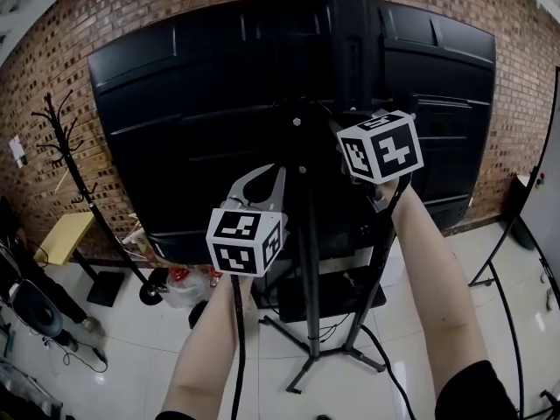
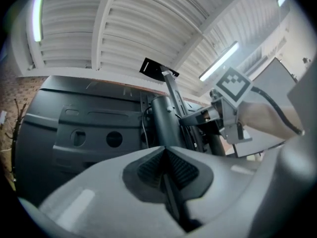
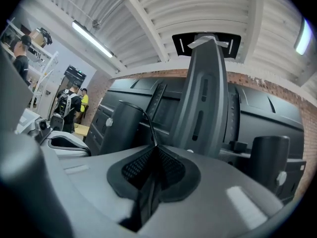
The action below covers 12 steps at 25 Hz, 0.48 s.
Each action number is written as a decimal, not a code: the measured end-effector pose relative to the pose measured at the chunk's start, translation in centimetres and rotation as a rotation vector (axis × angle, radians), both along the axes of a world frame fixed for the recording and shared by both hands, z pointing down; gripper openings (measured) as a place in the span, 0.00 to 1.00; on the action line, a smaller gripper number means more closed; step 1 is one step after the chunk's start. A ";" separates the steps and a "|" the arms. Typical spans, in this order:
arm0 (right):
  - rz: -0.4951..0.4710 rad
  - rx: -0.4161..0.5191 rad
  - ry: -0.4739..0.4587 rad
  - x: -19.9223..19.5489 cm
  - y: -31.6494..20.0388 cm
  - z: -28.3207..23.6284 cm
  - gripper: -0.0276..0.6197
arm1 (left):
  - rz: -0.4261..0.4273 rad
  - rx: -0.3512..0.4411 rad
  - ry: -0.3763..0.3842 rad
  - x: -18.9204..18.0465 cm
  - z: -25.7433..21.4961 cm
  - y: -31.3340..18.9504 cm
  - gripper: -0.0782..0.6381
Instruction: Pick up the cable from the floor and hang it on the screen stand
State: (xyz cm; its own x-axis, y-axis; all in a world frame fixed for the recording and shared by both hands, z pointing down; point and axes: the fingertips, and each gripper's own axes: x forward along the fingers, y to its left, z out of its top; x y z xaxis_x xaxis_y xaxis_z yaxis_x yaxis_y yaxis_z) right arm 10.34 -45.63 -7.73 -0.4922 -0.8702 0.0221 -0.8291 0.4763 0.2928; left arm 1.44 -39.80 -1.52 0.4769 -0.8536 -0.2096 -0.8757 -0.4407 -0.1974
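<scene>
- Left gripper (image 2: pixel 164 157) and right gripper (image 3: pixel 154 155) each pinch the black cable (image 1: pixel 237 348).
- Its slack hangs below both hands, beside the screen stand (image 1: pixel 308 252).
- Probably light, limp and thin: grip close to the draping point.

Wall: red brick wall (image 1: pixel 52 51) rose behind the black coat rack (image 1: pixel 63 147) | Floor: pale tiled floor (image 1: pixel 149 357) under the rack | Furniture: yellow low table (image 1: pixel 66 236) just beside the rack | Above: white ribbed ceiling (image 2: pixel 138 24), tube light (image 2: pixel 218 61) lit
</scene>
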 end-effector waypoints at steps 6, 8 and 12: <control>-0.024 -0.030 -0.028 0.0 -0.4 2.6 0.07 | -0.008 -0.022 0.003 -0.6 1.3 0.2 0.12; -0.028 -0.026 -0.035 -0.2 -0.2 3.0 0.07 | -0.007 -0.028 0.004 -0.7 1.8 0.4 0.12; -0.028 0.018 -0.064 -0.5 0.4 3.2 0.08 | -0.007 -0.031 0.011 -1.1 2.7 0.9 0.12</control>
